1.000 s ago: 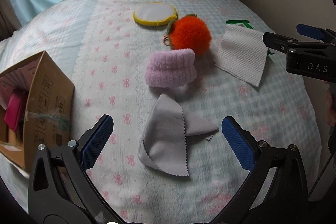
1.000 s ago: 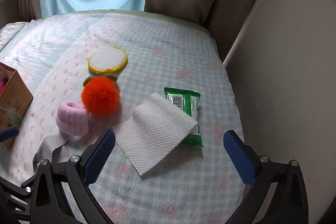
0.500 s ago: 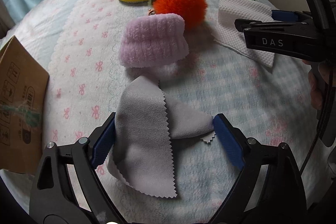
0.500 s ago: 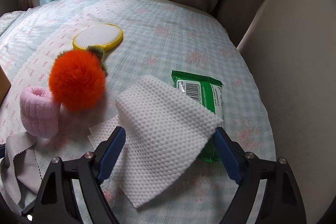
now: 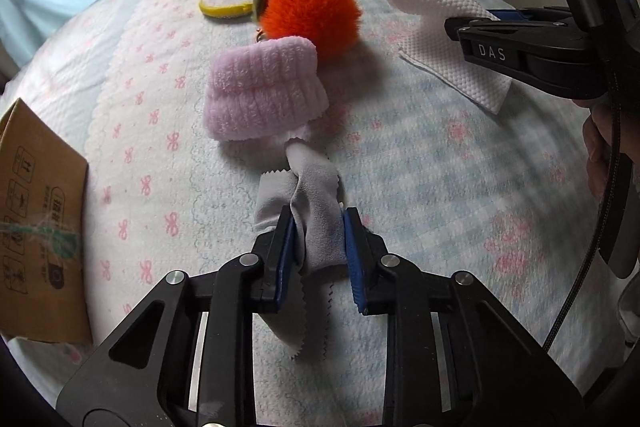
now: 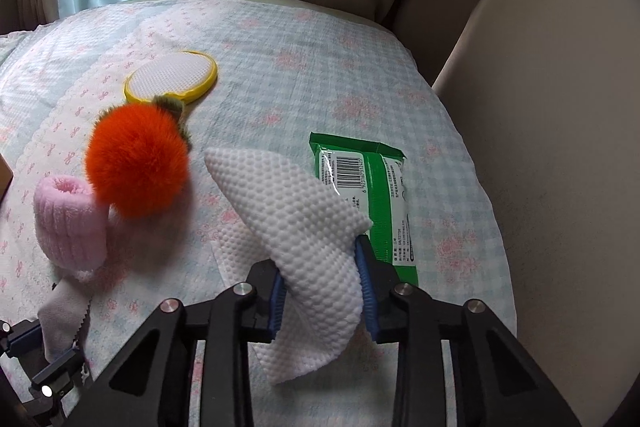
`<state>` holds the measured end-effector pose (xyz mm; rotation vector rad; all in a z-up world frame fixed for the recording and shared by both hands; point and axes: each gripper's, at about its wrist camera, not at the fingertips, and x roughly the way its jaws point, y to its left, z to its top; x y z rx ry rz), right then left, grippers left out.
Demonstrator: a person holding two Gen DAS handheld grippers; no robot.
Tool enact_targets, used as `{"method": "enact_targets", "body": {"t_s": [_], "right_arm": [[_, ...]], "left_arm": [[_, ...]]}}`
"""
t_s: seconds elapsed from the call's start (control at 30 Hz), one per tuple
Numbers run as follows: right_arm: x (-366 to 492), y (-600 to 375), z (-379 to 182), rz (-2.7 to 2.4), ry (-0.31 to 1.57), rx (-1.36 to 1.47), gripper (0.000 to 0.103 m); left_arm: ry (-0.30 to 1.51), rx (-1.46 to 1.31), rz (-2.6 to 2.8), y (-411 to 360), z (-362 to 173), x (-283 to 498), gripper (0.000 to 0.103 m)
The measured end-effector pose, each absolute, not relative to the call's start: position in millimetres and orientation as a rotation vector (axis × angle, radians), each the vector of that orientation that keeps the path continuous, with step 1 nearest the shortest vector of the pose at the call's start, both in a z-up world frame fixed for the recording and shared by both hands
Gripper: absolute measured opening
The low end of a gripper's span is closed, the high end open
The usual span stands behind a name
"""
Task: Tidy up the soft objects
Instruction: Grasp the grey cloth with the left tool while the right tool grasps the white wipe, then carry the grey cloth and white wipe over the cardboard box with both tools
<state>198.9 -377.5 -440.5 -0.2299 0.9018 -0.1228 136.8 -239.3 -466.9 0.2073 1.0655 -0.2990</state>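
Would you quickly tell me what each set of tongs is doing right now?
Left tongs: closing on the grey microfibre cloth.
Right tongs: closing on the white dimpled wipe.

Bedspread [image 5: 420, 163] carries all items. Knit sock [image 5: 262, 91] centre; pompom [image 5: 310, 11] behind it, touching; round pad [image 5: 228, 1] behind pompom. Microfibre cloth [image 5: 316, 211] before sock. Embossed wipe [image 6: 304, 223] right, overlapping wipes packet [image 6: 380, 195]. Cardboard box [image 5: 38, 211] far left.
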Motion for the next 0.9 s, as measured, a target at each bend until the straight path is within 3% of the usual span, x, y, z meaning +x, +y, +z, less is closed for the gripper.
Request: {"method": "enact_targets", "body": {"t_s": [0.17, 0.53, 0.9], "right_arm": [[196.5, -373.2, -435.9, -0.097, 0.903, -0.205, 0.020], [188.6, -372.5, -415.3, -0.108, 0.881, -0.156, 0.018], [172.5, -364.6, -336.7, -0.166, 0.839, -0.080, 0.018]], "left_arm": [[1.065, 0.196, -0.302, -231.2, -464.7, 138.4, 0.011], [1.037, 0.172, -0.302, -222.3, -446.0, 139.5, 0.009], [0.958, 0.138, -0.332, -203.8, -357.8, 147.4, 0.009]]}}
